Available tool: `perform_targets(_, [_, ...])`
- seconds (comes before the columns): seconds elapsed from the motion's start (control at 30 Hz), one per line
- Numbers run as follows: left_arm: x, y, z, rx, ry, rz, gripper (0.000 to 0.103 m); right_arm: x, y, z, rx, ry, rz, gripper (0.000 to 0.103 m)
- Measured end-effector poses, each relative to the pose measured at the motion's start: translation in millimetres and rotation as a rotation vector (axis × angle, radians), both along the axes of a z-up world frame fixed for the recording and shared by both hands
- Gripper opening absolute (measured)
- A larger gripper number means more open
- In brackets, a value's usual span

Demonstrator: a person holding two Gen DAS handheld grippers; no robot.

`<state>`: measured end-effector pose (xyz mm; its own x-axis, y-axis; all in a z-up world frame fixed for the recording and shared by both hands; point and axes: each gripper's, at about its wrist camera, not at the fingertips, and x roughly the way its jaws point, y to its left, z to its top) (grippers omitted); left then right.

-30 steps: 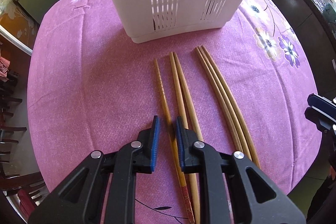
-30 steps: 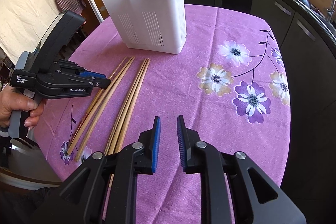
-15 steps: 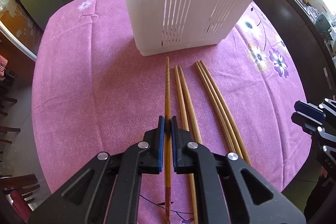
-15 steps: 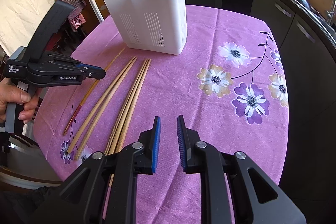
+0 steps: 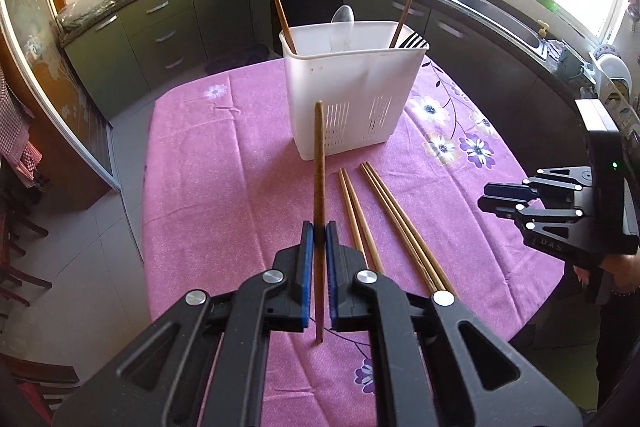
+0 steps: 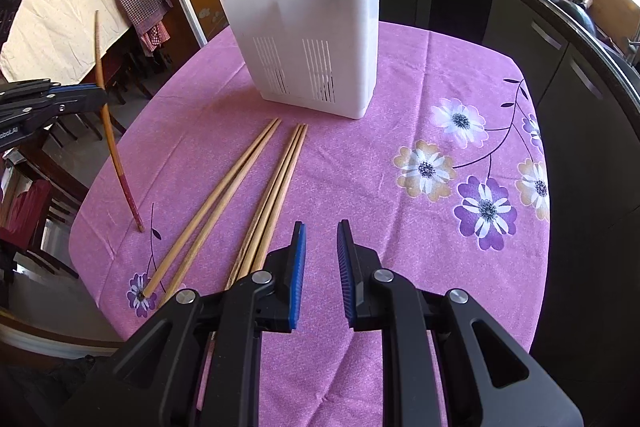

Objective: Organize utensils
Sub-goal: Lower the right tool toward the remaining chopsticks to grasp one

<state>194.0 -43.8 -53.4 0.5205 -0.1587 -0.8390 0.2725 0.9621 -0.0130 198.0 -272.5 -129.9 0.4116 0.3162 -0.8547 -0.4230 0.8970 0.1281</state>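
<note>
Right gripper (image 6: 321, 247) empty, jaws apart above tabletop (image 6: 360, 163). Left gripper (image 6: 102, 95) pinches dark chopstick (image 6: 114, 143), tilted. Five chopsticks (image 6: 256, 187) lie near white holder (image 6: 304, 39).

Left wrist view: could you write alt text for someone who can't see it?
The left hand-held gripper is shut on a dark brown wooden chopstick, lifted above the pink flowered tablecloth. Ahead stands a white slotted plastic utensil basket; five light wooden chopsticks lie on the cloth to its right.

Dark wooden chopstick (image 5: 319, 163) held steeply tilted above the table's left edge. Four paler chopsticks (image 6: 256, 187) lying flat mid-table, before the white slotted holder (image 6: 308, 39).
</note>
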Motion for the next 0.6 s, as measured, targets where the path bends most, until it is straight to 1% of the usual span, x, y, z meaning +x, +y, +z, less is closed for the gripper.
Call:
perform_targets(0.2, [-26, 10, 5, 0.015, -0.040, -0.013, 0.006, 9, 17, -8, -0.005, 0.044, 0.026, 0.017])
perform_targets(0.33, [-37, 15, 6, 0.004, -0.059, -0.018, 0.006, 26, 29, -17, -0.008, 0.094, 0.037, 0.017])
perform_targets(0.5, [-44, 21, 8, 0.000, -0.075, -0.022, 0.006, 51, 43, -36, -0.012, 0.167, 0.039, 0.017])
perform_targets(0.6, [-48, 22, 9, -0.004, -0.078, -0.027, 0.006, 59, 51, -43, -0.036, 0.185, 0.038, 0.016])
